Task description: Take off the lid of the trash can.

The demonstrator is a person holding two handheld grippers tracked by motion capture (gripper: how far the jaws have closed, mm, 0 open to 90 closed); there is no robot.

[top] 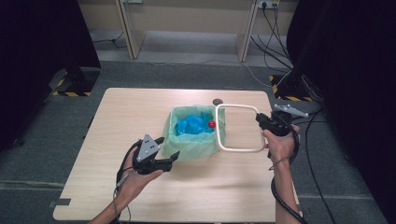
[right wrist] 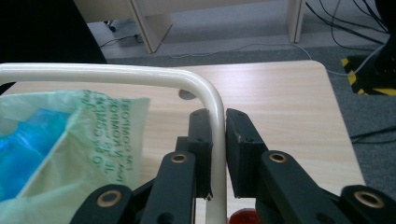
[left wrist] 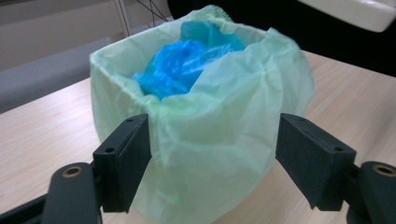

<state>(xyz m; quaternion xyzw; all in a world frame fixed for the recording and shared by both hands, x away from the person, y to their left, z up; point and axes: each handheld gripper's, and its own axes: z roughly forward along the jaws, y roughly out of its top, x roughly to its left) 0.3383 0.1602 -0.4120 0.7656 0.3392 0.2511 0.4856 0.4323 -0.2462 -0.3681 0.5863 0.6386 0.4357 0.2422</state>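
A small bin lined with a pale green bag (top: 196, 142) stands near the middle of the table, with a crumpled blue bag (top: 191, 123) and a small red thing (top: 211, 124) inside. My left gripper (top: 169, 147) is open at the bin's near left corner. In the left gripper view its jaws (left wrist: 212, 154) straddle a corner of the green bag (left wrist: 210, 116) without squeezing it. My right gripper (top: 259, 118) is shut on a cream rectangular ring (top: 238, 106), held tilted over the bin's right side. In the right gripper view both pads (right wrist: 218, 121) clamp the ring's tube (right wrist: 116, 73).
The wooden table (top: 140, 107) has bare room left, right and in front of the bin. A small dark disc (top: 217, 101) lies just behind the bin. Black stands and cables crowd the floor at the far right, and table legs stand beyond.
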